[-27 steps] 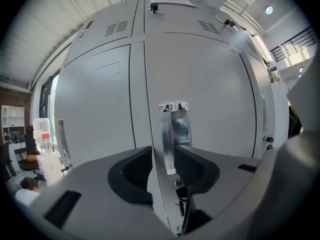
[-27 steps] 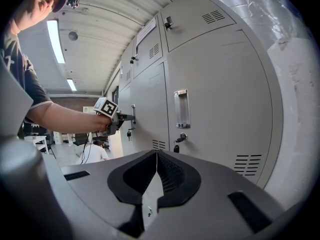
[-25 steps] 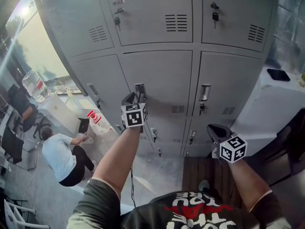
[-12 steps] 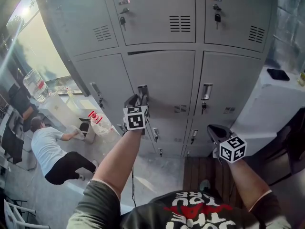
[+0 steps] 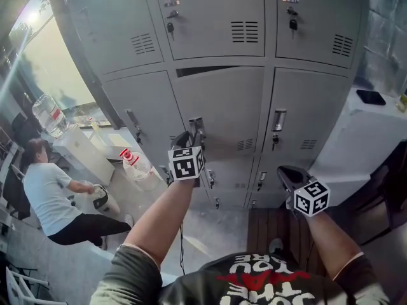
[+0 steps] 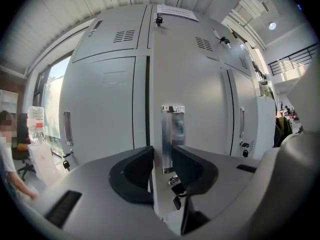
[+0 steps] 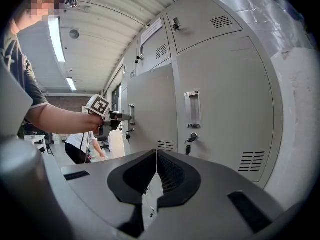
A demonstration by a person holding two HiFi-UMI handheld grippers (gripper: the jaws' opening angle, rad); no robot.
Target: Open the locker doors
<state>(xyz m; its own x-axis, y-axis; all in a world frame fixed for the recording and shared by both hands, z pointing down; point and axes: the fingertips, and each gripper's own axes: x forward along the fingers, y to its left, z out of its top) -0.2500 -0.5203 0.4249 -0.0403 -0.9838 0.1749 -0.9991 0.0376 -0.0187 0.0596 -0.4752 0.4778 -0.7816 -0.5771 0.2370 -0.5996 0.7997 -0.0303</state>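
Both jaws of the left gripper (image 6: 162, 164) clamp the silver metal handle (image 6: 172, 126) of a grey steel locker door (image 5: 222, 97), ajar. Right gripper (image 7: 156, 170) jaws meet, empty.

Bare floor (image 5: 213, 230) before lockers (image 5: 222, 100); white cabinet (image 5: 356, 138) right.

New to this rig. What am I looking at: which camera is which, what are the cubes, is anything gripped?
There is no robot here. A person holds tongs in each hand, and the marker cubes are part of them. The head view looks down at grey lockers. The other two cameras ride on the tongs and look along them. The left tongs are closed on the middle door's handle, and that door stands slightly ajar at its top. The right tongs are shut and empty, apart from the lockers.
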